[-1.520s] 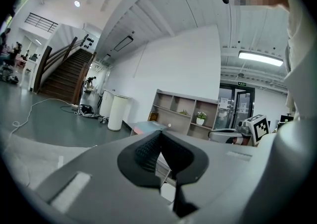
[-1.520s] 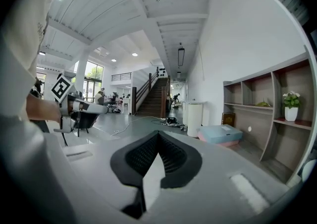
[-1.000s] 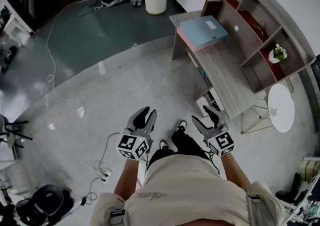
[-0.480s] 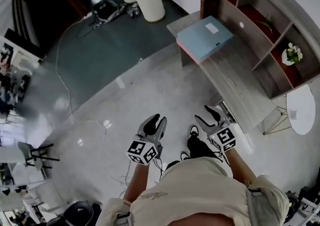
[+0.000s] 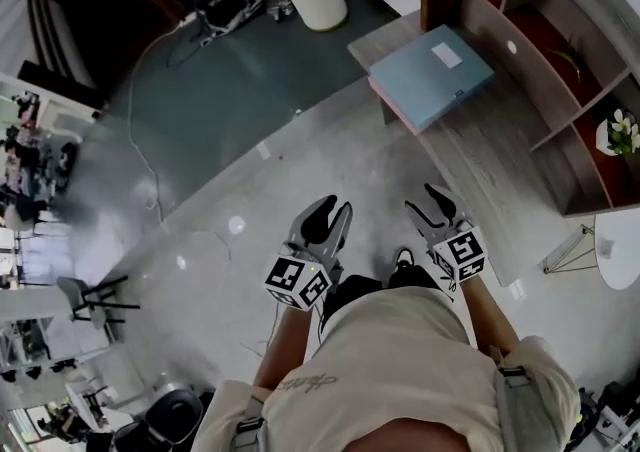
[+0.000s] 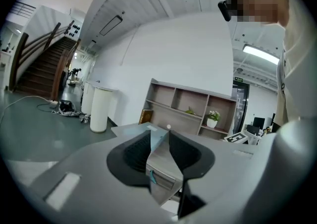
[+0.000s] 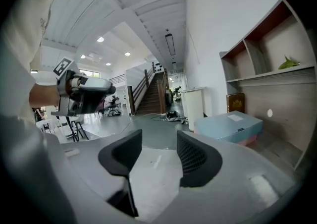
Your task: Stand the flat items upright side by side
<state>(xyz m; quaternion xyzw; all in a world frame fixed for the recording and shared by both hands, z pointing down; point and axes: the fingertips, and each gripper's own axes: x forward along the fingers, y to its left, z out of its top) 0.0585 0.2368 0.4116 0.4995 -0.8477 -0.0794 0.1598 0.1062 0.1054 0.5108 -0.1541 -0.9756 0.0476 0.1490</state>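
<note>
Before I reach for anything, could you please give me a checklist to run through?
1. Left gripper empty: ok, jaws narrowly apart, nothing between them.
2. Right gripper empty: ok, jaws have just been closing but stand apart, nothing between them.
3. Flat items upright: not ok, the light blue flat box file lies flat on a pink flat item.
4. Grippers at the items: not ok, both hang over the floor, short of the grey wooden desk.
5. Room to stand them: ok, bare desktop beside the two.
6. Number of flat items: cannot tell beyond those two.
</note>
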